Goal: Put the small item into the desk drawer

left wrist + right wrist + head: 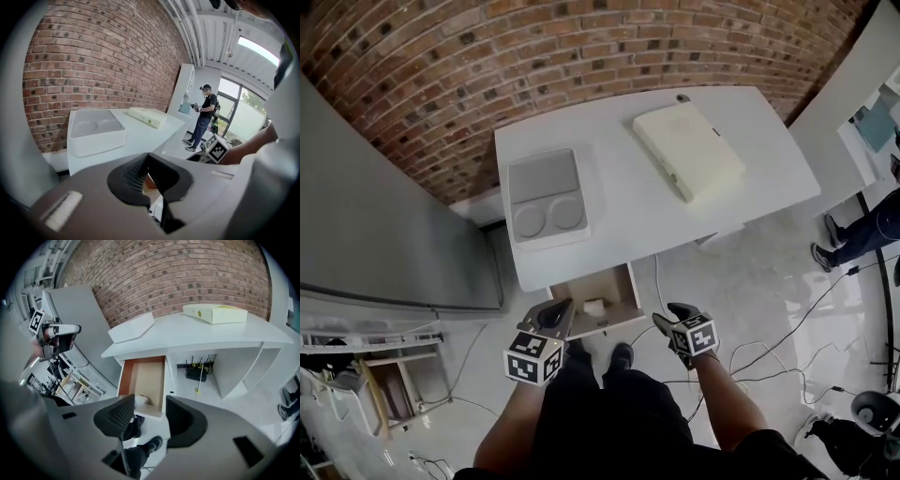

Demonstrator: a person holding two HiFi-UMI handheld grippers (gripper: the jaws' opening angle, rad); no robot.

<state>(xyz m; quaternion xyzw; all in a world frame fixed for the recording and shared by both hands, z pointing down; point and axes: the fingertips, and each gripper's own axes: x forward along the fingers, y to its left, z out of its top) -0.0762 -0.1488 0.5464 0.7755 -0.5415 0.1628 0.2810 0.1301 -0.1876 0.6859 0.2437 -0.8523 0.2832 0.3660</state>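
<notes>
The small item (595, 306) lies inside the open drawer (615, 325), near its front. The left gripper (557, 313), at the drawer's left corner, seems clenched on nothing; the right gripper (666, 321) gapes empty to the drawer's right. Push the front squarely.

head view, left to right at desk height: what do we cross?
grey partition panel → grey tray → cream box → bystander's legs
</notes>
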